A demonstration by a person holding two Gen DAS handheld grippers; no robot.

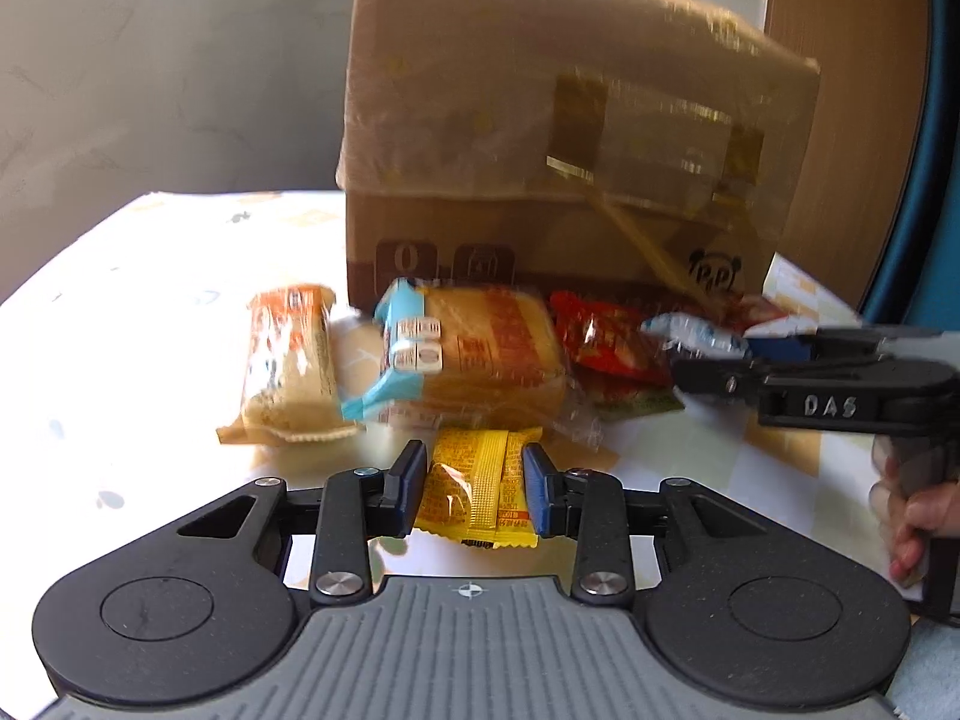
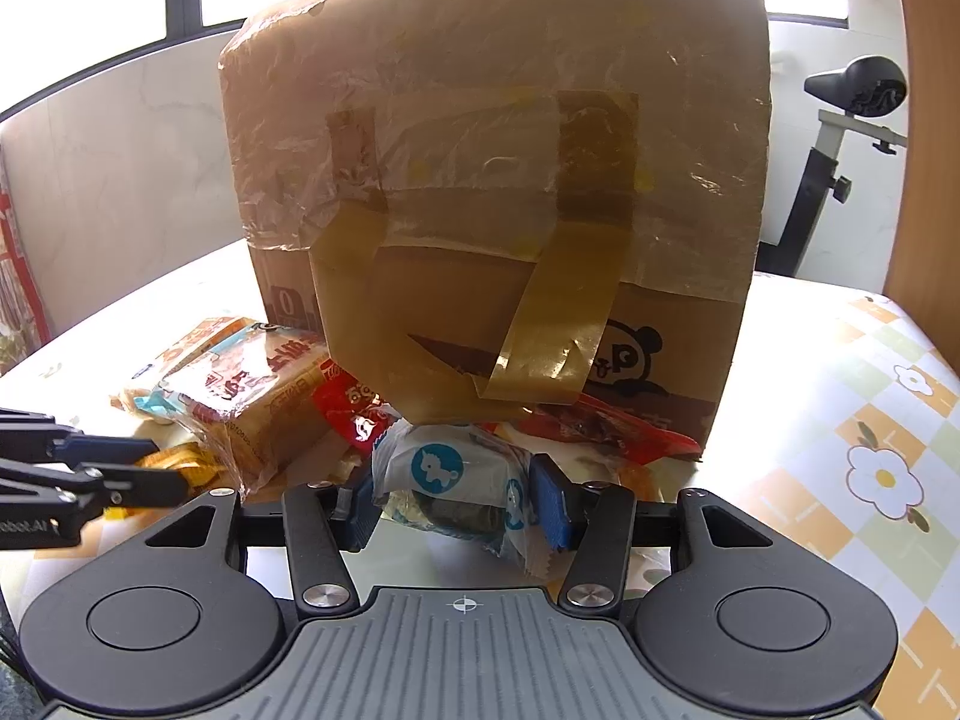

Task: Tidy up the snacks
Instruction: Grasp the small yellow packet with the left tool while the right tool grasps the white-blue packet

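My left gripper (image 1: pixel 474 477) is low over the table, its pads pressing both sides of a small yellow snack packet (image 1: pixel 480 504). From the right wrist view it enters at the left (image 2: pixel 150 469) with the yellow packet (image 2: pixel 186 461) at its tips. My right gripper (image 2: pixel 456 498) is shut on a white and blue packet with a unicorn logo (image 2: pixel 438 465), just in front of the box. Behind lie a bread loaf in a blue-edged wrapper (image 1: pixel 480 354), an orange-wrapped cake (image 1: pixel 288 360) and a red packet (image 1: pixel 606 342).
A tall taped cardboard box (image 2: pixel 492 180) stands right behind the snacks, a loose tape strip hanging down its front. The table wears a flower-patterned cloth (image 2: pixel 870 420). A person's hand (image 1: pixel 918 516) holds the right gripper's handle. An exercise bike seat (image 2: pixel 858 84) stands beyond the table.
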